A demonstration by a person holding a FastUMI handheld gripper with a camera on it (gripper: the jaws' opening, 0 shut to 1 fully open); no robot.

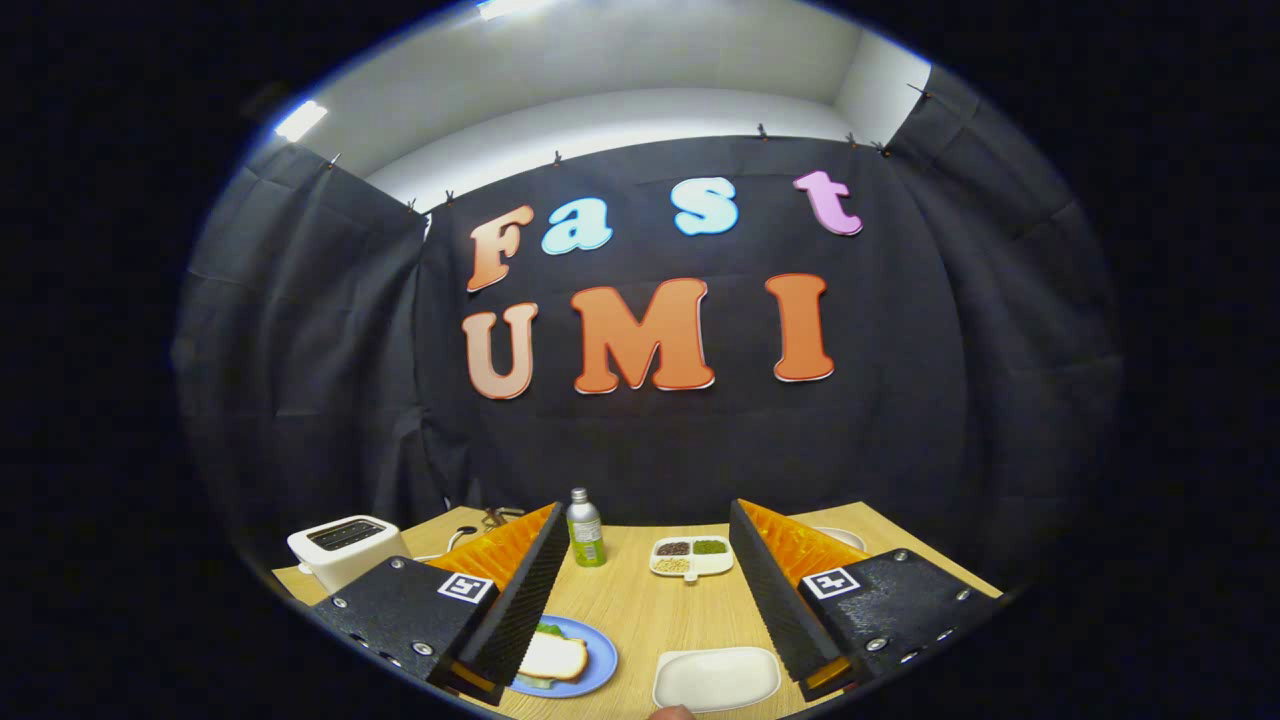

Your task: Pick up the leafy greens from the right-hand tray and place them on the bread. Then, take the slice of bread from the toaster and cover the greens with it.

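Black cloth walls the booth behind a pale wooden surface point(640, 600). On it, a white toaster point(345, 548) stands at the far left, its slots looking empty from here, which suggests the slice has been taken. Nearer, a blue plate point(598, 660) carries the bread point(555, 655) with leafy greens point(548, 630) peeking out beneath it, so the sandwich seems assembled. Just beside the plate lies an empty white tray point(716, 678), presumably where the greens came from. Beyond sit a four-part seed dish point(692, 558) and a small green bottle point(584, 530). Raised and level above all this, the tool point(640, 600) has its fingers spread wide, holding nothing.
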